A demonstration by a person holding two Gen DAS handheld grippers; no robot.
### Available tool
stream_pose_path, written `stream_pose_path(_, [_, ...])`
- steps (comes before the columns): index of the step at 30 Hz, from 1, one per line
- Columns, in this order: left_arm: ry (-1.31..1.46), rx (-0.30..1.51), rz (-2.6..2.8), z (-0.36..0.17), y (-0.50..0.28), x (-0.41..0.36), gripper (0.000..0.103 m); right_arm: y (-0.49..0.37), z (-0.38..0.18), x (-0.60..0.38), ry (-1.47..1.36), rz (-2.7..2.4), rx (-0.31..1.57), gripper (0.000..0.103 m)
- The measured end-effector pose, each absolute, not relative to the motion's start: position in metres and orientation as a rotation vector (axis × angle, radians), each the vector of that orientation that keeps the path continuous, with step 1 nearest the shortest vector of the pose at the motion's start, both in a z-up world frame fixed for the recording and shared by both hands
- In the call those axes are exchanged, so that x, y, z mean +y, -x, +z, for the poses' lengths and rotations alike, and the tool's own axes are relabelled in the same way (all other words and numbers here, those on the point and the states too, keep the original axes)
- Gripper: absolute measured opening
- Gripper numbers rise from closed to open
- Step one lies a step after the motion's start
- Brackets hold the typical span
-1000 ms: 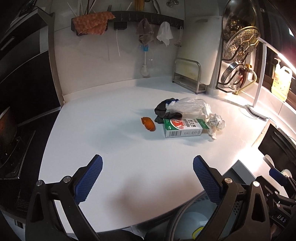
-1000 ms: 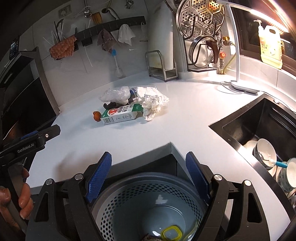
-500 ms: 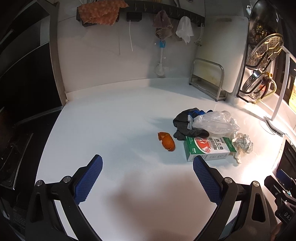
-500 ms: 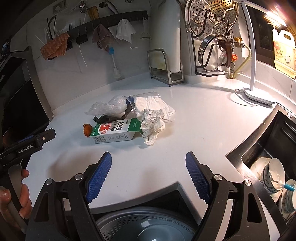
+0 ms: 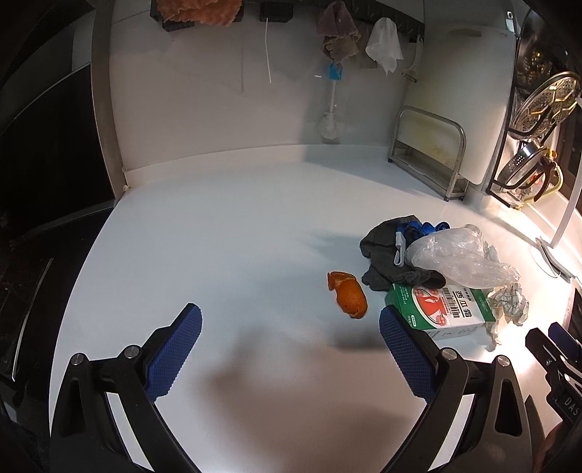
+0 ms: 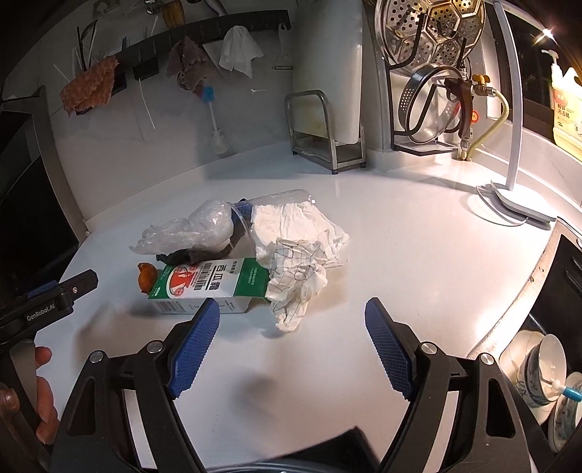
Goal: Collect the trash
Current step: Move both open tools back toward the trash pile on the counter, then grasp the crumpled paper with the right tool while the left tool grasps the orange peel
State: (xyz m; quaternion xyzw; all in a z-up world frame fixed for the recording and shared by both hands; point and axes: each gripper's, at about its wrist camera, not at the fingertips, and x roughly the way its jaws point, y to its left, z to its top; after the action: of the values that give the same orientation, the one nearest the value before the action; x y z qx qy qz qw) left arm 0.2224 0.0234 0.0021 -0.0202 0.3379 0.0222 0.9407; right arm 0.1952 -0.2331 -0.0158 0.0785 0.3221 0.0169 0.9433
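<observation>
A pile of trash lies on the white counter (image 5: 218, 236): an orange peel (image 5: 348, 294), a green and white carton (image 5: 442, 307) on its side, a dark cloth (image 5: 385, 251), a clear plastic bag (image 5: 458, 260) and crumpled paper (image 5: 509, 305). The right wrist view shows the carton (image 6: 207, 283), the bag (image 6: 196, 229), white crumpled paper (image 6: 298, 247) and the peel (image 6: 145, 278). My left gripper (image 5: 289, 324) is open and empty, short of the peel. My right gripper (image 6: 291, 324) is open and empty, just in front of the carton and paper.
A metal rack (image 6: 323, 134) stands against the back wall. A lamp base (image 6: 516, 203) sits at the right. A sink with bowls (image 6: 545, 367) is at the lower right. Cloths hang on a wall rail (image 5: 338, 32). A dark appliance (image 5: 43, 145) borders the counter's left side.
Both grippers have moved forward over the counter toward the trash pile. The bin below the counter edge has dropped almost out of the right wrist view. Both stayed open.
</observation>
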Motion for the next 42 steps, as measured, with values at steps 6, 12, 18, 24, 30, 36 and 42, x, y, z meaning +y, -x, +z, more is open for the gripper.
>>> stream_pose_path(6, [0.035, 0.686, 0.052, 0.001, -0.229, 0.021, 0.096, -0.222, -0.023, -0.238, -0.141, 0.003, 0.687, 0.079])
stream_pose_path(12, [0.021, 0.696, 0.054, -0.002, -0.235, 0.019, 0.096, -0.240, -0.030, -0.242, -0.143, -0.008, 0.718, 0.078])
stream_pose_path(18, [0.010, 0.709, 0.053, -0.005, -0.238, 0.019, 0.096, -0.249, -0.035, -0.239, -0.138, 0.011, 0.733, 0.068])
stream_pose_path(24, [0.000, 0.717, 0.046, -0.007, -0.240, 0.017, 0.096, -0.248, -0.035, -0.236, -0.122, 0.026, 0.739, 0.035])
stream_pose_path(30, [0.012, 0.735, 0.053, -0.008, -0.243, 0.020, 0.096, -0.240, -0.033, -0.236, -0.133, 0.047, 0.729, 0.030])
stream_pose_path(36, [0.020, 0.764, 0.056, -0.011, -0.250, 0.021, 0.096, -0.217, -0.024, -0.242, -0.149, 0.052, 0.696, 0.029])
stream_pose_path(42, [0.038, 0.791, 0.056, -0.017, -0.263, 0.017, 0.096, -0.200, -0.018, -0.250, -0.163, 0.054, 0.672, 0.029])
